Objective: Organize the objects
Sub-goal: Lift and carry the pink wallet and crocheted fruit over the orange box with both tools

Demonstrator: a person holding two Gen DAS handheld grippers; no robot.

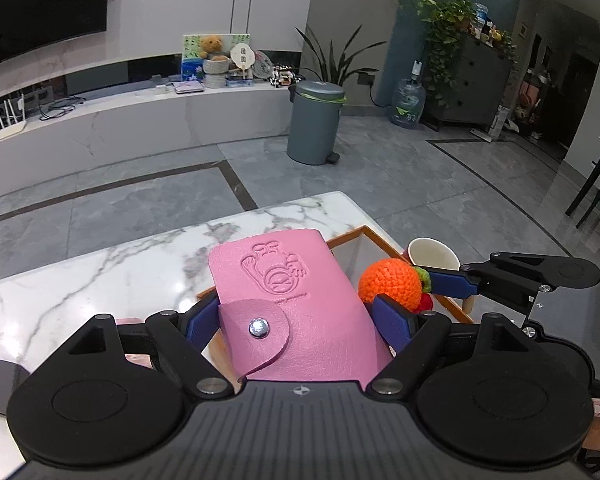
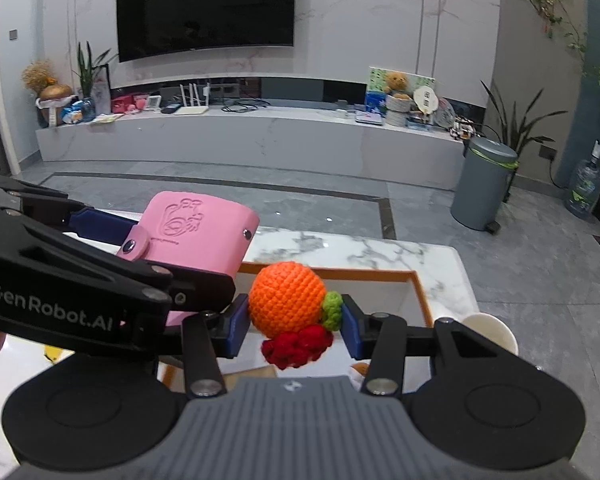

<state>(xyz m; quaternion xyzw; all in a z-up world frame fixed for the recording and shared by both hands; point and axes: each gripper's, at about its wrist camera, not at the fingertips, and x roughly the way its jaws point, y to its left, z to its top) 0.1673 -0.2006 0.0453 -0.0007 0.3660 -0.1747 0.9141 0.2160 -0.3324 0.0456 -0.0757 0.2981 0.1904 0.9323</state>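
My left gripper (image 1: 296,320) is pinching a pink leather card holder (image 1: 296,300) across its width, the blue pads (image 1: 392,322) bearing on both side edges. My right gripper (image 2: 294,320) is pinching a crocheted orange (image 2: 286,300), one pad on the orange yarn and the other against its green leaf tuft (image 2: 332,310); a red crocheted piece (image 2: 296,346) is hanging just below the ball.

The left wrist view is showing the holder's snap flap (image 1: 256,340) closed near the gripper body and the embossed cartoon face-up. The right wrist view is showing the same holder from its side, including a rivet on the edge that the left view is not giving, and my left gripper's arm marked "GenRobot.AI" crossing in from the left. A white cup (image 1: 434,254) is standing just beyond the right gripper; in the right wrist view only its rim (image 2: 490,330) is showing.

Both items are hanging above a wooden-rimmed tray (image 2: 404,278) resting on a white marble table (image 1: 100,272). Beyond it I am seeing grey tiled floor, a grey pedal bin (image 1: 316,120), a water bottle (image 1: 408,102), a low marble media bench (image 2: 260,136), a wall television (image 2: 204,8) and house plants.

The holder's long axis is running away from the left gripper, its far end tilted upward. The orange's leaf end is pointing right in the right wrist view.
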